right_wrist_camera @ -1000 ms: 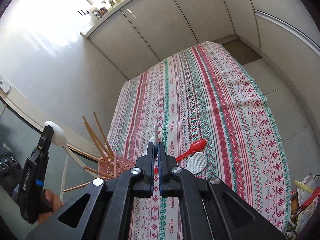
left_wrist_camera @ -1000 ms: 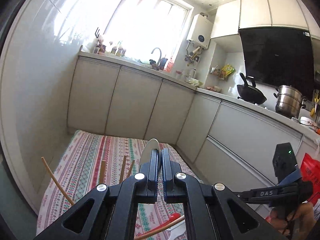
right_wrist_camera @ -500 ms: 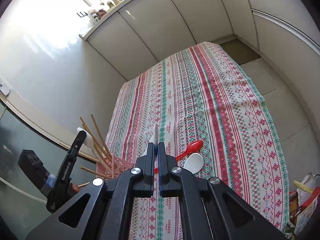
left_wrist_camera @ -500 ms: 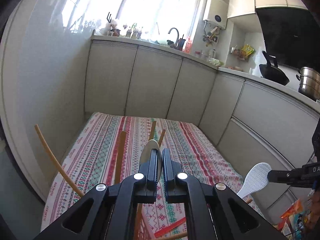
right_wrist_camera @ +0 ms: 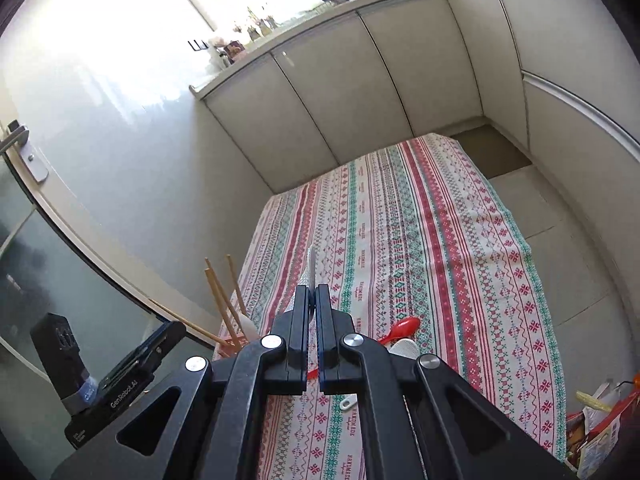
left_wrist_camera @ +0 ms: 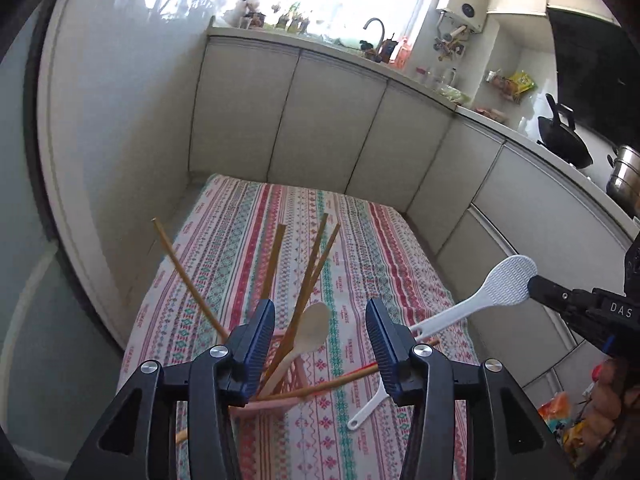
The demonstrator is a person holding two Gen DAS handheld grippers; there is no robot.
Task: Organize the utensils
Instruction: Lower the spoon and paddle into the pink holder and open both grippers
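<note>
On the striped tablecloth (left_wrist_camera: pixel 360 248), close below the left gripper (left_wrist_camera: pixel 320 336), stands a pink basket (left_wrist_camera: pixel 276 396) holding several wooden chopsticks (left_wrist_camera: pixel 316 264) that lean out at different angles, and a cream spoon (left_wrist_camera: pixel 310 330) with its bowl up and its handle down in the basket. The left gripper's jaws are opening; the spoon's bowl shows in the gap between them, and neither pad touches it. Just right of the basket, a white rice paddle (right_wrist_camera: pixel 404 350) and a red spoon (right_wrist_camera: pixel 402 328) lie flat on the cloth, touching or nearly so. The right gripper (right_wrist_camera: pixel 313 300) is clamped on a second white rice paddle (left_wrist_camera: pixel 496 288), gripping its dimpled blade while the handle sticks out in the air toward the basket, above the table. Grey cabinet doors (left_wrist_camera: pixel 328 120) run along the far side under a counter with a tap (left_wrist_camera: pixel 374 28). A black wok (left_wrist_camera: pixel 564 140) and a steel pot (left_wrist_camera: pixel 624 176) sit on the counter at the right.
</note>
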